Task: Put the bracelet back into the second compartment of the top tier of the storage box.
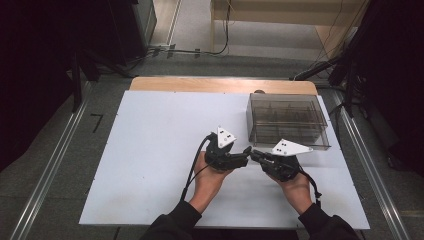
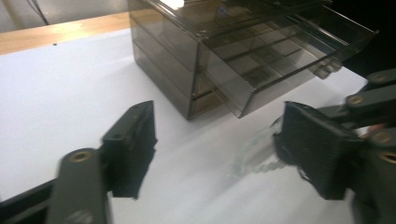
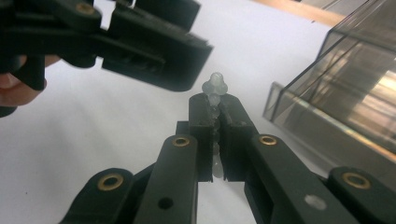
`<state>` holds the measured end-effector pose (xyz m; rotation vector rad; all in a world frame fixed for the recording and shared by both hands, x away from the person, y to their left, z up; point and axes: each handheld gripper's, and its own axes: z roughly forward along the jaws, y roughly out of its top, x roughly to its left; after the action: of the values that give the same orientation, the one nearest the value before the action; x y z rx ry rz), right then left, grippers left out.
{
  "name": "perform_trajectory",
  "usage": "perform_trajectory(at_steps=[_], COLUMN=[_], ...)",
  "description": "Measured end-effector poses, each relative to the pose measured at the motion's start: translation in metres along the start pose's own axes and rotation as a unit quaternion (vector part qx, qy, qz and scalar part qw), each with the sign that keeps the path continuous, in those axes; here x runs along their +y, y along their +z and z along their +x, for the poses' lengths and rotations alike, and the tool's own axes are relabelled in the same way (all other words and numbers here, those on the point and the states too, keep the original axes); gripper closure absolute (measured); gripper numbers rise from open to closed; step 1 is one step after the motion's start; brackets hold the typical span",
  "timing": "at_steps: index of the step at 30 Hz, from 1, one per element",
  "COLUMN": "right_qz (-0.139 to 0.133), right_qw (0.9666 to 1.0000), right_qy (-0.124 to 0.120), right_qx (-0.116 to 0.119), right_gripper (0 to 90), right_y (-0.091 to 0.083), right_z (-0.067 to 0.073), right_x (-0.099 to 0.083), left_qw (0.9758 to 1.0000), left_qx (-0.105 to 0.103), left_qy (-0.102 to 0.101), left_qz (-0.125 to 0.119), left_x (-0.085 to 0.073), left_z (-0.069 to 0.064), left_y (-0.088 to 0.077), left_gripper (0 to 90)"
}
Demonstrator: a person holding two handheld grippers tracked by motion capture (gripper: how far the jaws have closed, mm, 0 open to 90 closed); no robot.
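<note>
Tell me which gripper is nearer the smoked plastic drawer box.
Right. The right gripper sits just in front of the drawer box, clamping a clear beaded piece; the left gripper is open, farther left.

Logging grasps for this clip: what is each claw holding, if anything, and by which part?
The right claw is shut on a small clear beaded piece, pinched along its length with one knobbed end poking past the tips. The left claw is open, holding nothing.

Left tool (image 2: pixel 215 154) agape, right tool (image 3: pixel 215 109) clamped, tips nearly meeting
</note>
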<state>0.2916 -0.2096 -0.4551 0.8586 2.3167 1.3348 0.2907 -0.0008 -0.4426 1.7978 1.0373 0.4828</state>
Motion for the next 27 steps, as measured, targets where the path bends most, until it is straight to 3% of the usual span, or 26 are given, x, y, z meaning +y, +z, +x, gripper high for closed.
perform_trajectory(at_steps=[5, 11, 19, 27], right_qz=[-0.016, -0.049, -0.076, -0.084], right_qw=[0.9998, 0.9984, 0.9951, 0.9925], right_qy=[0.007, 0.022, 0.044, 0.058], right_qx=[-0.004, -0.018, -0.044, -0.067], right_gripper=[82.2, 82.2, 82.2, 82.1], right_y=[-0.008, -0.027, -0.046, -0.053], right_z=[-0.005, -0.017, -0.037, -0.052], right_x=[0.004, 0.013, 0.017, 0.015], left_qw=[0.9999, 0.9998, 0.9984, 0.9943], left_qx=[0.008, 0.020, 0.052, 0.100], left_qy=[-0.002, 0.002, -0.009, -0.031], left_qz=[-0.009, 0.000, 0.019, 0.019], left_x=[-0.003, -0.015, -0.044, -0.063], left_z=[0.004, 0.017, 0.049, 0.086], left_y=[-0.005, -0.021, -0.054, -0.089], left_gripper=[19.2, 17.7, 17.7, 17.7])
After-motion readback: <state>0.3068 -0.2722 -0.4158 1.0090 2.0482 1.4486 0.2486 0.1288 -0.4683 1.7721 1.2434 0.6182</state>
